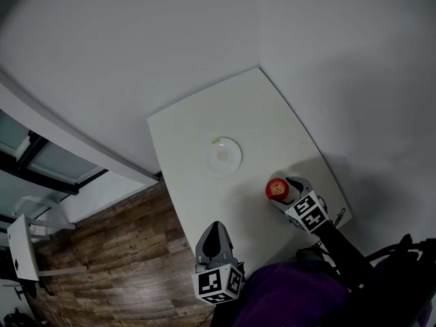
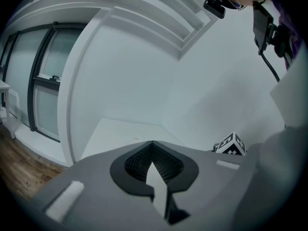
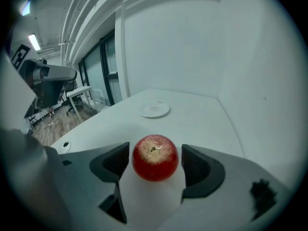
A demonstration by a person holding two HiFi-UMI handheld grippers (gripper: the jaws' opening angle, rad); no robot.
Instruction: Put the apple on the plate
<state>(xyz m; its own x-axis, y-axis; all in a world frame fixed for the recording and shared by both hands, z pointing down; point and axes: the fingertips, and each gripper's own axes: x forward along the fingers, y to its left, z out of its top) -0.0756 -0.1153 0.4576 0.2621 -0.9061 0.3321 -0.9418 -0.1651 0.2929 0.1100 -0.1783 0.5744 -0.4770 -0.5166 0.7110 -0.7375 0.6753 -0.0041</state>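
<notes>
A red apple [image 1: 276, 188] stands upright on the white table [image 1: 272, 114] near its right front edge. My right gripper [image 1: 284, 184] is open around it. In the right gripper view the apple [image 3: 155, 158] sits between the two dark pads [image 3: 115, 161], with a small gap on each side. A small white plate [image 1: 223, 157] lies empty at the table's middle, beyond the apple; the right gripper view shows the plate [image 3: 155, 110] straight ahead. My left gripper [image 1: 214, 227] hovers at the table's front edge, its jaws shut with nothing between them [image 2: 152, 143].
The table stands in a corner of two white walls [image 1: 170, 39]. Wooden floor [image 1: 102, 264] lies to the left, with a white desk [image 1: 22, 247] and windows [image 1: 27, 162] there. A round hole [image 3: 64, 147] marks the tabletop near its left edge.
</notes>
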